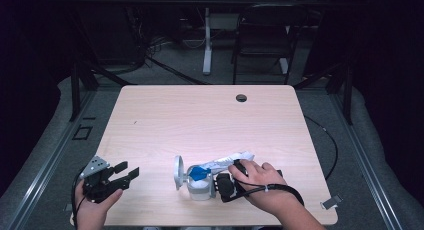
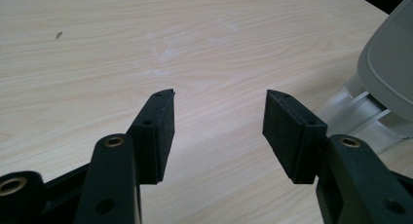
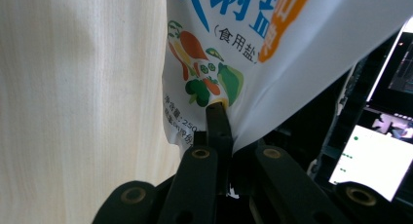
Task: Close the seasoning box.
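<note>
A white salt bag (image 1: 227, 162) with a blue patch lies tilted over a clear container (image 1: 199, 188) whose grey lid (image 1: 178, 172) stands swung open to the left. A hand holds my right gripper (image 1: 218, 181) against the bag's near end. In the right gripper view the right gripper (image 3: 221, 121) is shut on the edge of the salt bag (image 3: 253, 48), which bears printed vegetables and blue and orange characters. My left gripper (image 1: 129, 170) rests open at the table's front left, apart from the container. Its pads (image 2: 291, 134) hold nothing, and the grey lid (image 2: 389, 63) sits to their right.
The wooden table (image 1: 200, 120) has a cable hole (image 1: 241, 97) near its far edge and a small metal clip (image 1: 331, 201) at its front right corner. A black chair (image 1: 262, 40) and a desk leg stand beyond. A lit screen (image 3: 370, 165) glows behind the bag.
</note>
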The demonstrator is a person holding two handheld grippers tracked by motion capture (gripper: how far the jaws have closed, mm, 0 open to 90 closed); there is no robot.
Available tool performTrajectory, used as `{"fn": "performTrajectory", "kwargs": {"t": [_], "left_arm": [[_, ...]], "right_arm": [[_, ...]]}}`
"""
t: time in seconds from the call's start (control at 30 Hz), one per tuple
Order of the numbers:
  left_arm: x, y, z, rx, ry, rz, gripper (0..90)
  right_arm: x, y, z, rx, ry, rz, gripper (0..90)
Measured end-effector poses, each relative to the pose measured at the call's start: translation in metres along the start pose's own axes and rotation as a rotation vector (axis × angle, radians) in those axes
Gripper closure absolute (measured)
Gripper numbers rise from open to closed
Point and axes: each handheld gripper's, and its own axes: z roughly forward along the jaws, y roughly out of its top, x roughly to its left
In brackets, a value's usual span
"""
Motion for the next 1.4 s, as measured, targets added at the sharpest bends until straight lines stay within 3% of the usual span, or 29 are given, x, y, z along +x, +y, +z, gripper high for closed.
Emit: {"fn": "performTrajectory", "kwargs": {"t": [0.2, 0.57, 0.87, 1.3, 1.4], "left_arm": [[0.003, -0.001, 0.0, -0.001, 0.006, -0.008, 45.9], [0.004, -0.003, 0.003, 0.005, 0.009, -0.009, 45.8], [0.004, -0.004, 0.005, 0.018, 0.011, -0.008, 45.7], [0.007, -0.005, 0.005, 0.017, 0.017, -0.016, 45.7], [0.007, -0.005, 0.005, 0.018, 0.017, -0.018, 45.7]], "right_arm": [[0.002, -0.003, 0.002, -0.054, 0.002, 0.047, 89.9], [0.005, -0.009, -0.001, -0.103, 0.033, 0.137, 89.9], [0.007, -0.016, 0.002, -0.177, 0.074, 0.258, 89.9], [0.01, -0.029, 0.008, -0.264, 0.145, 0.474, 90.0], [0.011, -0.029, 0.009, -0.271, 0.153, 0.494, 90.0]]}}
